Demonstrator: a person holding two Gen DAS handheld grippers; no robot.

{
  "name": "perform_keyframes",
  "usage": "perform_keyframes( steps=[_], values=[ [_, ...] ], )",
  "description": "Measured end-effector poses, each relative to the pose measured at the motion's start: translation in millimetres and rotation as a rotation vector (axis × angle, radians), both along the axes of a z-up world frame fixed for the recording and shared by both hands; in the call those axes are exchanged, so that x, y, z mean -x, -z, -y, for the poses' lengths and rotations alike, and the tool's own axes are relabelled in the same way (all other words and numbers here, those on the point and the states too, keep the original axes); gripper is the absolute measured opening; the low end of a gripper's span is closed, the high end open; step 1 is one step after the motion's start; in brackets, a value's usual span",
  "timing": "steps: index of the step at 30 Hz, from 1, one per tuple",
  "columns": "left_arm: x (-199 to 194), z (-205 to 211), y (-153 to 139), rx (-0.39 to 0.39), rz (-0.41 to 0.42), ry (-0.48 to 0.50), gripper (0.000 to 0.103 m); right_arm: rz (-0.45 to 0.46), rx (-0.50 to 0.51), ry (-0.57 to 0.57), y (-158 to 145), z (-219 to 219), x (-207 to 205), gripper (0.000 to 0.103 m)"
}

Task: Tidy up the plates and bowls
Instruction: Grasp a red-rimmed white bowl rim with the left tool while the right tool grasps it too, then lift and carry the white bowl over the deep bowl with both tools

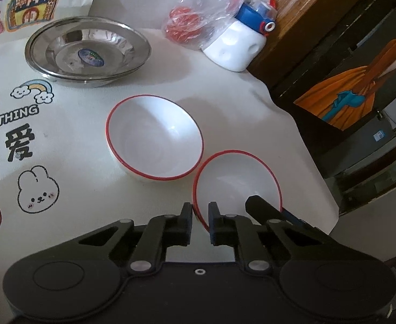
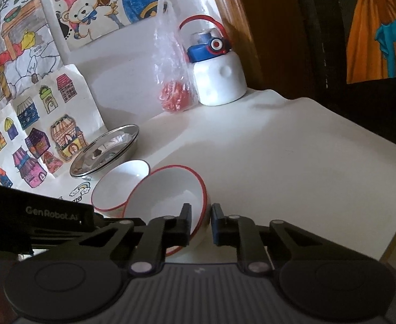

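Note:
Two white bowls with red rims sit side by side on the white table (image 1: 225, 94). The near bowl (image 1: 238, 181) (image 2: 168, 197) is tilted and touches the far bowl (image 1: 154, 140) (image 2: 119, 186). My left gripper (image 1: 200, 210) is shut on the near bowl's left rim. My right gripper (image 2: 201, 210) is shut on the same bowl's right rim, one finger inside and one outside. One of the right gripper's fingers (image 1: 262, 208) shows in the left wrist view. Stacked steel plates (image 1: 87, 51) (image 2: 106, 151) lie behind the bowls.
A white bottle with a blue lid (image 1: 241, 46) (image 2: 217, 78) and a plastic bag with red contents (image 1: 195, 19) (image 2: 173, 81) stand at the back by the wall. Coloured drawings lean at the back left. The table's edge runs close on the right.

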State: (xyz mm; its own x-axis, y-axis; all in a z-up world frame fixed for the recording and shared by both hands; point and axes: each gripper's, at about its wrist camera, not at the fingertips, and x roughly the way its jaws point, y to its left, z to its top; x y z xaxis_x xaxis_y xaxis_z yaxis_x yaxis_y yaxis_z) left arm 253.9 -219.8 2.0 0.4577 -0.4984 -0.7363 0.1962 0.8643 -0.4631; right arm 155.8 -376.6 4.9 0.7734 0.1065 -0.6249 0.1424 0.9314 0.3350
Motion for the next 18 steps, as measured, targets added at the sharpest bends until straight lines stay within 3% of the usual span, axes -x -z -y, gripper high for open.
perform_keyframes(
  steps=[8, 18],
  values=[
    [15.6, -4.8, -2.6, -0.019, 0.026, 0.002, 0.009, 0.002, -0.012, 0.028, -5.8, -10.7, 18.4, 0.012],
    [40.0, -35.9, -24.3, 0.029, 0.072, -0.002, 0.009, 0.057, 0.023, 0.009, -43.0, -46.4, 39.8, 0.012]
  ],
)
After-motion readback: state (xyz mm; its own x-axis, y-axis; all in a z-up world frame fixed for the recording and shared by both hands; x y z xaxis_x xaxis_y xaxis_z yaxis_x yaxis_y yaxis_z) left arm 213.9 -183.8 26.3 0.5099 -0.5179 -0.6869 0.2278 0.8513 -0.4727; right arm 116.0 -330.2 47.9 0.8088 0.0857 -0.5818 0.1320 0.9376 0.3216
